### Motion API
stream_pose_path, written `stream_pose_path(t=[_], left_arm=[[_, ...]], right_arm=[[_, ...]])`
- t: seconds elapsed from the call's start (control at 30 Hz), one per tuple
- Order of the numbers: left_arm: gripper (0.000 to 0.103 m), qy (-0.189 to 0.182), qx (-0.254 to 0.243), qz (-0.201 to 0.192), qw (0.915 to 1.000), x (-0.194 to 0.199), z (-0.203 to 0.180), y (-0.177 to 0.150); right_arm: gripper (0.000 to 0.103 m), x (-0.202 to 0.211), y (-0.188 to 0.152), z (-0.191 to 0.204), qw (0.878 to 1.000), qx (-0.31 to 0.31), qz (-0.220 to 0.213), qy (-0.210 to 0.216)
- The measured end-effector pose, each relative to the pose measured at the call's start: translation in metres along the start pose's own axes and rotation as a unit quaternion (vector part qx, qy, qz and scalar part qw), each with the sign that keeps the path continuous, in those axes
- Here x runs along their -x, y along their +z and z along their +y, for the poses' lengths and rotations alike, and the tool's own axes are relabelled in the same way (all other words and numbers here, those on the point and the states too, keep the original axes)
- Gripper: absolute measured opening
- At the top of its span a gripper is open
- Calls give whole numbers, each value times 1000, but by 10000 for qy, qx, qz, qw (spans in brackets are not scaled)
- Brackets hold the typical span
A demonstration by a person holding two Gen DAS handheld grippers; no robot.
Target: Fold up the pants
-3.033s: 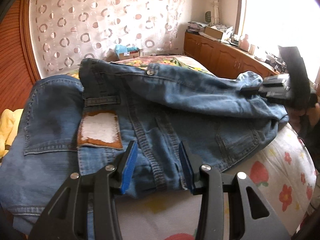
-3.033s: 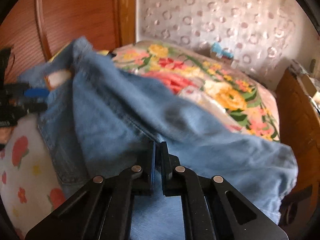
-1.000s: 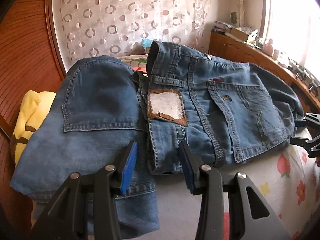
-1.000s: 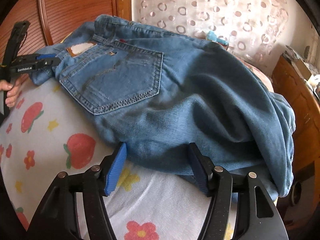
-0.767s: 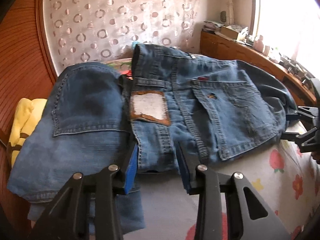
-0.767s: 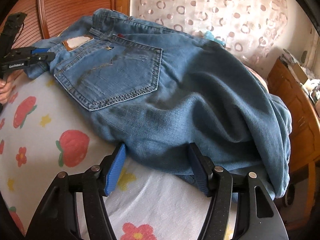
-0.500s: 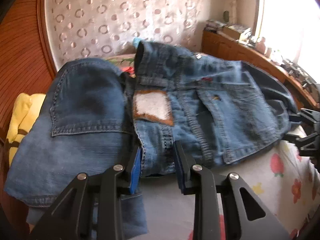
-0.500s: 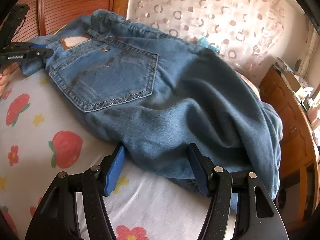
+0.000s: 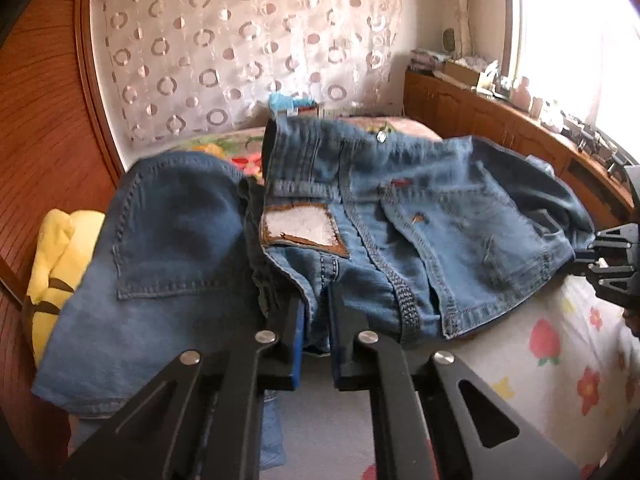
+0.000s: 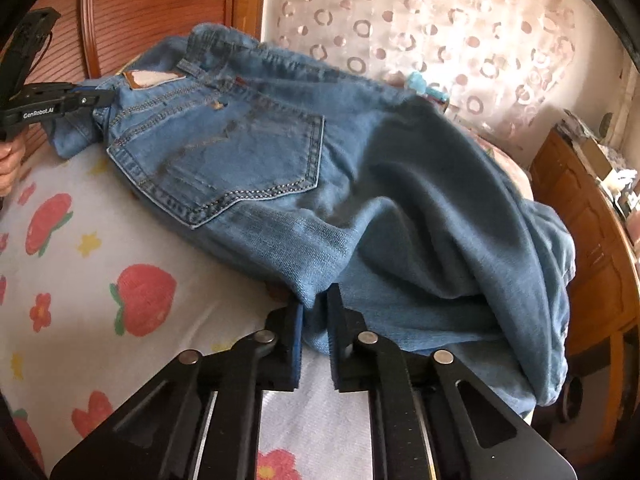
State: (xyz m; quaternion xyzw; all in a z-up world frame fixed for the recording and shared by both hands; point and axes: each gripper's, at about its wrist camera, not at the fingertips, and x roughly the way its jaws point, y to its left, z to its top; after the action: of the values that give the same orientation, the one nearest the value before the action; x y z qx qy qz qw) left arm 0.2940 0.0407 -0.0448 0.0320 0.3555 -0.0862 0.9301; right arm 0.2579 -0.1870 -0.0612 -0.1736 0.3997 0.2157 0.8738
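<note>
Folded jeans [image 9: 420, 240] lie crosswise, waistband toward the left hand-held gripper [image 9: 316, 320].

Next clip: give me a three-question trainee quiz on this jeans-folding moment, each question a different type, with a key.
1. True or false: both grippers are clamped on denim.
2. Which sits nearest the left gripper? A) the leather waistband patch B) the yellow cloth C) the wooden cabinet
3. Fill in: the bedsheet is printed with flowers and ____.

Key
1. True: the left gripper pinches the jeans below the patch, and the right gripper pinches their near edge.
2. A
3. strawberries
</note>
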Motion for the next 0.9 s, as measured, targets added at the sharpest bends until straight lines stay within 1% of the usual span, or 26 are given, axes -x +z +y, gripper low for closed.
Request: stream_pose_path(t=[0.1, 0.2, 0.3, 0.43, 0.6, 0.73, 0.9], left_arm=[[5, -10, 18, -193, 9998, 15, -5, 10], [4, -123, 149, -371, 9991, 33, -5, 20], [4, -162, 113, -594, 9980, 54, -12, 26], [3, -251, 50, -878, 9958, 85, -19, 31], [3, -292, -8, -1058, 9940, 113, -25, 25], [3, -270, 47, -1176, 9927, 134, -20, 16], [3, -191, 103, -1435, 9894, 169, -14, 7]], right_arm=[[3, 16, 4, -3, 9997, -20, -223, -53], [1, 34, 12, -3, 9994, 12, -329, -98], [0, 58, 16, -2, 9988, 78, -455, -143], [0, 86, 11, -4, 9981, 83, -568, -215], [0, 110, -1, -1, 9977, -50, -649, -187], [0, 130, -5, 14, 9971, 38, -733, -200], [0, 158, -4, 33, 9953, 139, -940, -176]])
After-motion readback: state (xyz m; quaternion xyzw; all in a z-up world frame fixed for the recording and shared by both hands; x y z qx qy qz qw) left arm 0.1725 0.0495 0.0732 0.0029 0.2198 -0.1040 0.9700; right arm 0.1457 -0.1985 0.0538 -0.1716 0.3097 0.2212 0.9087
